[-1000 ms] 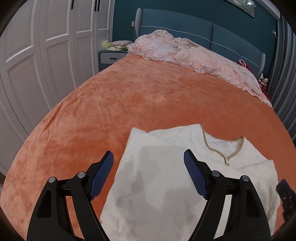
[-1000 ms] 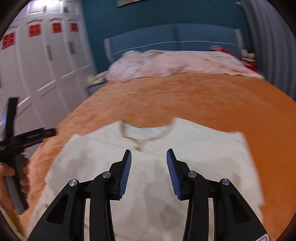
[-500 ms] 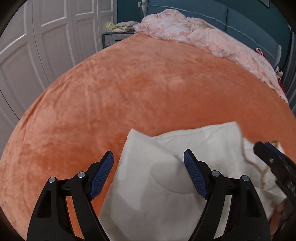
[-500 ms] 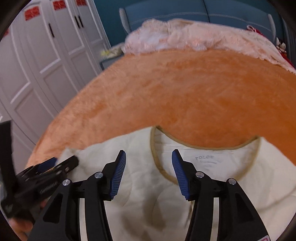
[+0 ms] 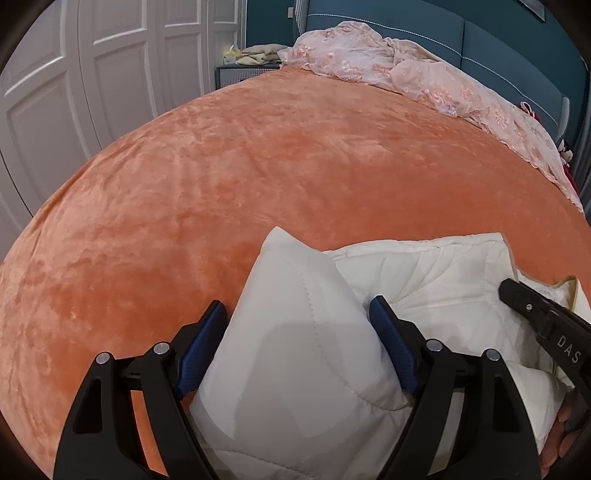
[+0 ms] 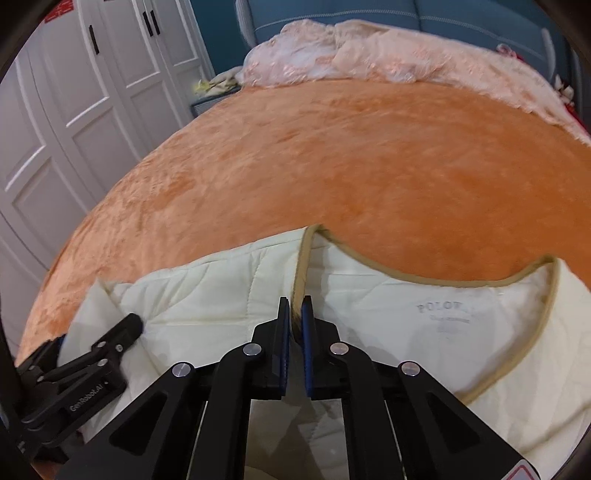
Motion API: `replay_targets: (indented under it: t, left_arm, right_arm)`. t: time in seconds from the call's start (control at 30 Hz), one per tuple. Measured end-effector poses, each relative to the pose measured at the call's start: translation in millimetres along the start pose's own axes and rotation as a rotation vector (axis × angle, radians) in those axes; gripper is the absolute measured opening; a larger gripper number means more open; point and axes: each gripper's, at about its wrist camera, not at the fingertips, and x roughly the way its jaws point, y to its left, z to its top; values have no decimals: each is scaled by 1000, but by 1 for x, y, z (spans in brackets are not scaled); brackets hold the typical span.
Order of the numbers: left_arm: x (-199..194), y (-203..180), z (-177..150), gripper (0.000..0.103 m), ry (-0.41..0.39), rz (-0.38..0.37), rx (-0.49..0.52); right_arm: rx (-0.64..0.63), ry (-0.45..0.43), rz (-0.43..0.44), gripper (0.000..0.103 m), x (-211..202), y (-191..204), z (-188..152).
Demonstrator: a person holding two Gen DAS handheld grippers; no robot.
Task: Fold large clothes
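The cream quilted garment with a tan-bound neckline lies flat at the near edge of the orange plush bedspread, directly under both grippers.

The step in hand looks like taking hold of the shoulder line for a fold. The right gripper has just been closing, and its blue pads now stand together, clamped on the tan binding at the left side of the neck opening. The left gripper has its jaws wide apart, with a raised, peaked shoulder corner of the garment standing between them. The pads flank the cloth loosely and do not appear to press on it, so this corner is not yet gripped.

The next move probably calls for the left jaws to close on that corner, low enough to catch the whole thickness of the quilting. Both grips could then lift and carry the top edge together.

Ahead of both grippers the bedspread runs bare and wide up to a crumpled pink lace-patterned coverlet at the blue headboard, leaving ample room for a forward fold. White panelled wardrobe doors stand well off to the left. The two grippers work near each other, so the right one's tip, just beside the left's right finger, needs minding.
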Motion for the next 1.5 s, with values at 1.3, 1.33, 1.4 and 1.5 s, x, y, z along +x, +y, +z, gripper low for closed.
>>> replay_targets:
  t: [1.3, 1.33, 1.4, 1.5]
  left_arm:
    - [-59, -257, 3, 85, 46, -301, 347]
    - [-53, -264, -1, 85, 51, -289, 357]
    - [-41, -277, -12, 84, 61, -250, 390]
    - [-25, -285, -24, 78, 73, -185, 437]
  right_arm:
    - [372, -80, -278, 38, -123, -255, -40]
    - [374, -70, -270, 38, -119, -258, -43]
    - [367, -54, -265, 36, -114, -260, -49]
    - [325, -28, -287, 34, -105, -258, -55]
